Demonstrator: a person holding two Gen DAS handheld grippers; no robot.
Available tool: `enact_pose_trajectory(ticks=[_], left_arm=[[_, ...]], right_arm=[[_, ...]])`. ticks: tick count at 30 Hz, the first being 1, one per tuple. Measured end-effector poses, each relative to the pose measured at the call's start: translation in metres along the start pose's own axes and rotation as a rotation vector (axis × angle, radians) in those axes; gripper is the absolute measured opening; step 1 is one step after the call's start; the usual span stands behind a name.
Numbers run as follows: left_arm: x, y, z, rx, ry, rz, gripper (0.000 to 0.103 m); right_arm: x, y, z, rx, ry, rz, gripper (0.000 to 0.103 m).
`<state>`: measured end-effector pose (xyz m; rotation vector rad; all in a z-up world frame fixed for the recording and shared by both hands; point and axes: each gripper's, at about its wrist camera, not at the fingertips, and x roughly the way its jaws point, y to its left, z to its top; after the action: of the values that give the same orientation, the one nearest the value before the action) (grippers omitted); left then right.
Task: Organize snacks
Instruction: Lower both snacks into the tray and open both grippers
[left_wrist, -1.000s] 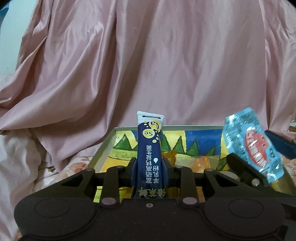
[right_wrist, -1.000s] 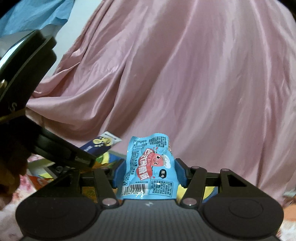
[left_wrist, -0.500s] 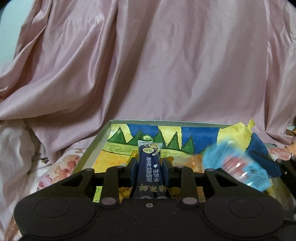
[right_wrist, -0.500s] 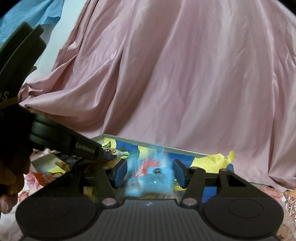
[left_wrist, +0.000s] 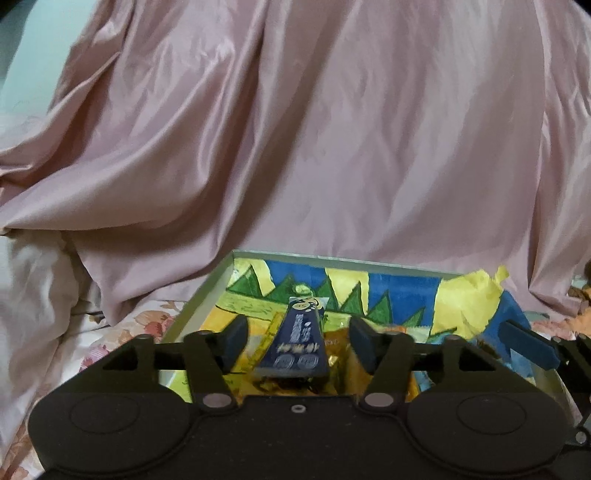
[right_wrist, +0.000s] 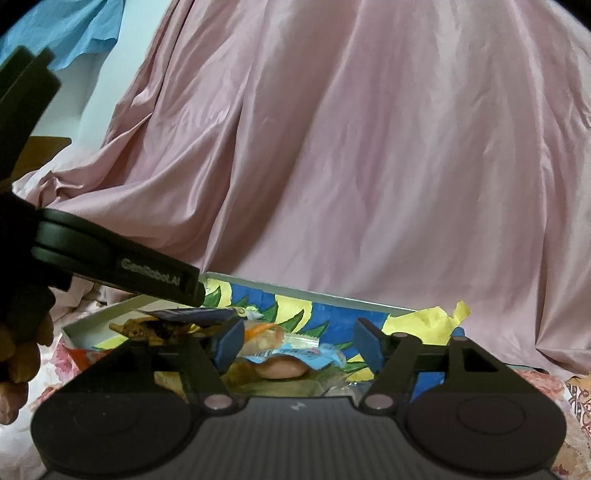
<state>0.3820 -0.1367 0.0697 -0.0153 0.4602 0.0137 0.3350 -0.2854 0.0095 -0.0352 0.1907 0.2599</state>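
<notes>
In the left wrist view my left gripper (left_wrist: 297, 341) stands open over a shallow box (left_wrist: 201, 306) with a painted blue, yellow and green lining. A dark blue stick sachet (left_wrist: 297, 343) lies loose between its spread fingers, on other snacks in the box. In the right wrist view my right gripper (right_wrist: 295, 345) is open too. The light blue snack packet (right_wrist: 303, 352) lies in the box (right_wrist: 314, 293) between its fingers, on top of a pinkish round snack (right_wrist: 282, 369). The left gripper's body (right_wrist: 122, 267) crosses the left of that view.
Pink satin cloth (left_wrist: 314, 147) hangs right behind the box. Floral bedding (left_wrist: 122, 332) lies to its left. Gold-wrapped snacks (left_wrist: 340, 363) sit under the sachet. A person's fingers (right_wrist: 18, 354) show at the left edge of the right wrist view. Torn yellow paper (right_wrist: 436, 321) sticks up at the box's right.
Both grippers came down to the box and opened. The blue sachet left the left gripper's hold and the light blue packet left the right one; both now lie in the box.
</notes>
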Motion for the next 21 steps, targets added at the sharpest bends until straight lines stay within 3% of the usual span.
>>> enact_pose_trajectory(ticks=[10, 14, 21], left_arm=[[-0.022, 0.006, 0.010, -0.013, -0.068, 0.054, 0.102], [-0.034, 0.009, 0.012, -0.026, -0.085, 0.059, 0.102], [-0.056, 0.011, 0.018, -0.019, -0.113, 0.073, 0.102]], right_arm=[[-0.010, -0.006, 0.008, 0.054, -0.032, -0.017, 0.092], [-0.017, -0.011, 0.014, 0.091, -0.047, -0.013, 0.101], [-0.032, -0.017, 0.027, 0.144, -0.078, -0.013, 0.103]])
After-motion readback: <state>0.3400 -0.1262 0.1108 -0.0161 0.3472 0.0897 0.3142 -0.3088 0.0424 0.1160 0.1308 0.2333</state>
